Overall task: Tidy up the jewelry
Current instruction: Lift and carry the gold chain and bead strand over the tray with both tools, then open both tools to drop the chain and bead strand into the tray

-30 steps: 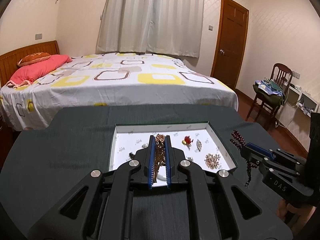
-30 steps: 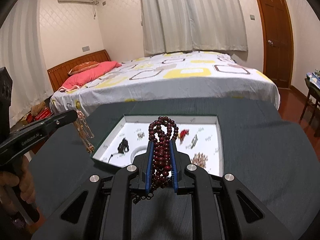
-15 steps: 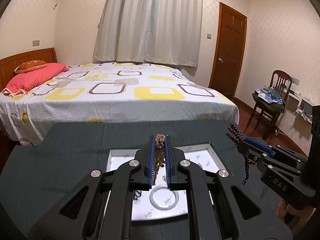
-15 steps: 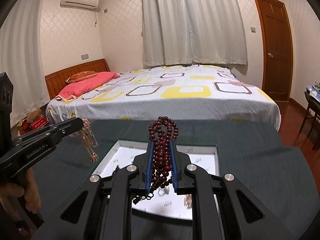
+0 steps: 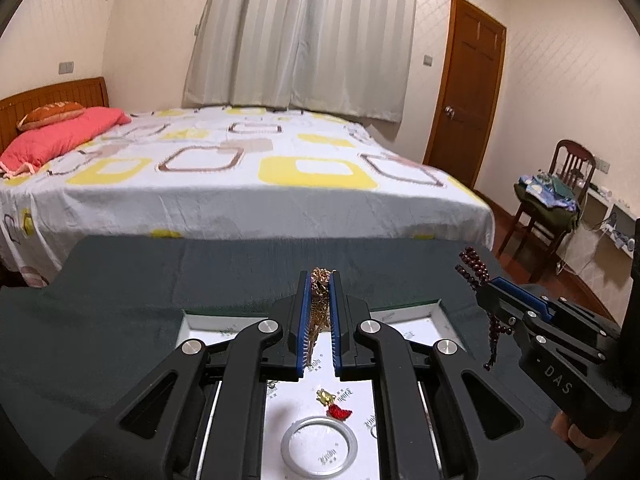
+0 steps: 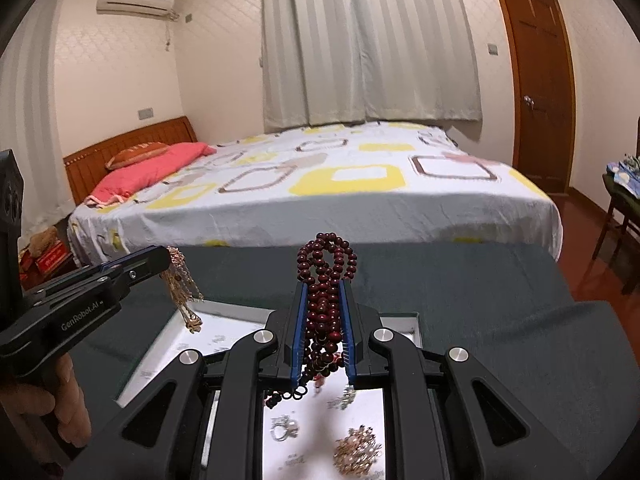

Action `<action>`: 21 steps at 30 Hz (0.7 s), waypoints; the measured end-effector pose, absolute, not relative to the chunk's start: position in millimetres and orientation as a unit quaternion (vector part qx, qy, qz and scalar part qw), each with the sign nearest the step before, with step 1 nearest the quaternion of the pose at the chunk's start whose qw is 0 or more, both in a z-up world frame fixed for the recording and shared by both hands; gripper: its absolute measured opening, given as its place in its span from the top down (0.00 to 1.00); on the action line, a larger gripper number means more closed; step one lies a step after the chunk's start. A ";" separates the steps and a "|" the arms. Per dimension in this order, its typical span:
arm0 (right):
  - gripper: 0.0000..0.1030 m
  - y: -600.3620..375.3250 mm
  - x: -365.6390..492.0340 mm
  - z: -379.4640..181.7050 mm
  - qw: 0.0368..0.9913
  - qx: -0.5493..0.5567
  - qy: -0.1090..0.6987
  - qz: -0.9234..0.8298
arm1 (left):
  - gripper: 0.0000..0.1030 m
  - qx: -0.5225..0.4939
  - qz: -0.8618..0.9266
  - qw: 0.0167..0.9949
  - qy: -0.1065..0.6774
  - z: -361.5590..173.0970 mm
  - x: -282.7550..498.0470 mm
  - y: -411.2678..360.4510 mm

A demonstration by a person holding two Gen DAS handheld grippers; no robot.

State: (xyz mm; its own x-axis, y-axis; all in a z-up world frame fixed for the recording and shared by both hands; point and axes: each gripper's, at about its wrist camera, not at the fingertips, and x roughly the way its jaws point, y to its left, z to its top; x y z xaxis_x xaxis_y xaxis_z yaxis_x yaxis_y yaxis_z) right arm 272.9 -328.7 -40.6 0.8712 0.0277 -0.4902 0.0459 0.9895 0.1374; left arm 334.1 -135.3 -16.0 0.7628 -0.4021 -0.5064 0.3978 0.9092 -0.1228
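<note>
Over the tray on the worktop, my left tool grips the chain, right tool the beads; I'd lower both slowly, probably clear of the ring.

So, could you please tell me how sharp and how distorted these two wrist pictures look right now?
Left wrist view: the bed is slightly smeared by motion, the curtain and door bow with fisheye curvature, and the gold chain in the left gripper is sharp. Right wrist view: similar blur on the bed, dark corners, and the dark red beads are crisp.
</note>
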 end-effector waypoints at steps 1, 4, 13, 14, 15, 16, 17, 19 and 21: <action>0.84 -331.2 277.5 -46.8 0.963 0.075 0.260 -0.007 | 0.91 -0.003 -0.212 0.938 0.275 -20.7 337.3 -137.8; 0.84 -335.5 288.7 -62.5 0.957 0.079 0.278 -0.013 | 0.91 0.006 -0.207 0.932 0.296 -40.7 351.9 -148.6; 0.84 -343.5 317.5 -95.0 0.938 0.083 0.336 -0.029 | 0.91 0.016 -0.187 0.920 0.346 -77.4 382.9 -158.4; 0.84 -343.7 318.9 -96.7 0.936 0.083 0.340 -0.030 | 0.91 0.019 -0.185 0.917 0.352 -81.0 386.1 -159.0; 0.84 -344.6 321.1 -99.0 0.934 0.084 0.346 -0.032 | 0.91 0.020 -0.184 0.915 0.358 -83.7 388.8 -158.9; 0.84 -345.5 323.3 -101.3 0.931 0.085 0.353 -0.033 | 0.91 0.018 -0.181 0.913 0.365 -87.2 391.8 -158.4; 0.84 -346.2 325.3 -103.9 0.929 0.086 0.359 -0.032 | 0.91 0.017 -0.180 0.911 0.370 -89.7 394.2 -158.0; 0.84 -347.6 329.4 -109.2 0.925 0.088 0.369 -0.031 | 0.91 0.015 -0.179 0.906 0.384 -95.4 398.9 -157.1; 0.84 -348.0 332.8 -113.3 0.922 0.086 0.376 -0.031 | 0.91 0.016 -0.178 0.903 0.391 -98.8 401.3 -157.0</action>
State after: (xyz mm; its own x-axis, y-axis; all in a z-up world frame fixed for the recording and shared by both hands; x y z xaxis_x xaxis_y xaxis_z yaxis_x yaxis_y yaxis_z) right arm 332.8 -348.0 -113.3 0.7149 0.0069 -0.6992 0.1222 0.9833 0.1346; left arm 401.3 -157.0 -98.8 0.6303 -0.3088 -0.7123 0.3341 0.9361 -0.1102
